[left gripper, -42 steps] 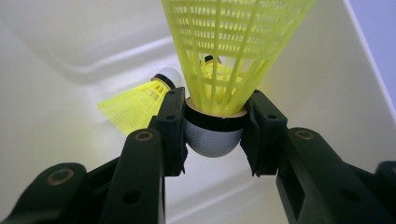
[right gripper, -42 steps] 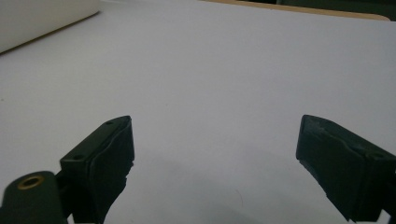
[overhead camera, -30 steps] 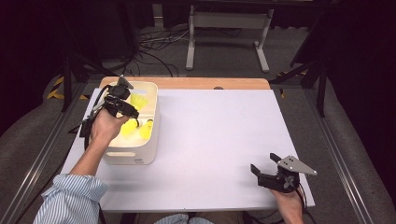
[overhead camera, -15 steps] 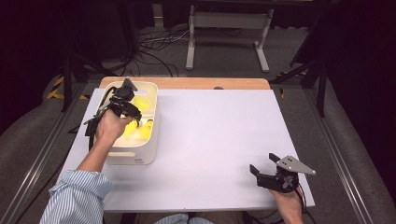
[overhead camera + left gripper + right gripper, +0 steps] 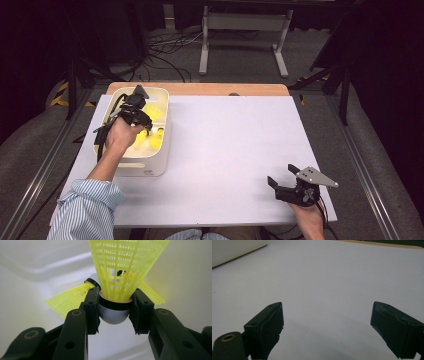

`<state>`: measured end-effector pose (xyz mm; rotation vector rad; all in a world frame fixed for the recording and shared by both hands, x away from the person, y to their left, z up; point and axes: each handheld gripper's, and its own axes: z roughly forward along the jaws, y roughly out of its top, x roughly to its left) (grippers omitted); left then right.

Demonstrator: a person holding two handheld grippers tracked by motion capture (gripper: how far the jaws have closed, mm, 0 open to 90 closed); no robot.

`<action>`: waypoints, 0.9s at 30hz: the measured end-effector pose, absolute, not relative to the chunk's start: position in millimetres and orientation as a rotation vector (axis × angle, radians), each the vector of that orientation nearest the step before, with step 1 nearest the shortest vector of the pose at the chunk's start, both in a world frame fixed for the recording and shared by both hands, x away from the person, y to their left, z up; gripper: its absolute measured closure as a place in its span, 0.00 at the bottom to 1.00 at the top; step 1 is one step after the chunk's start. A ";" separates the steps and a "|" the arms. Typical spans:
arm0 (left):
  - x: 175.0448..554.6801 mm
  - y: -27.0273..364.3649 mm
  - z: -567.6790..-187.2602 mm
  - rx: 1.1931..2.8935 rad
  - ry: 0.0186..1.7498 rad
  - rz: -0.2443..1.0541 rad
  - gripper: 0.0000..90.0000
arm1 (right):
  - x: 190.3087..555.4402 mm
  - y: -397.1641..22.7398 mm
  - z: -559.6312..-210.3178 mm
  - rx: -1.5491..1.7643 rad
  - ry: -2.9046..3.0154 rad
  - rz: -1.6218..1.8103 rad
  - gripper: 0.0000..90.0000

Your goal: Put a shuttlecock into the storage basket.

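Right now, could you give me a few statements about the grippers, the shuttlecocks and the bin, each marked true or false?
1. The left gripper grips a shuttlecock by its rounded base. True.
2. That shuttlecock's skirt is white. False: it is yellow.
3. The right gripper holds a shuttlecock. False: its jaws stand open over the bare table.
4. The left gripper is inside the bin. True.
5. More yellow shuttlecocks lie in the bin. True.
6. The bin sits at the table's right side. False: it is at the left.
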<state>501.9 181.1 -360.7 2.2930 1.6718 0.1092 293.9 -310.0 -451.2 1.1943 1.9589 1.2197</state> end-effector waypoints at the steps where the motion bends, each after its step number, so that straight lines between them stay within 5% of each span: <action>1: 501.9 181.2 -360.8 2.292 1.671 0.106 0.70 | 293.8 -309.9 -451.1 1.195 1.959 1.218 0.13; 12: 502.3 180.0 -362.3 2.298 1.673 0.101 0.68 | 294.2 -309.8 -451.3 1.192 1.964 1.215 0.13; 27: 494.7 177.9 -355.3 2.306 1.648 0.153 0.45 | 294.4 -309.5 -451.0 1.189 1.963 1.217 0.13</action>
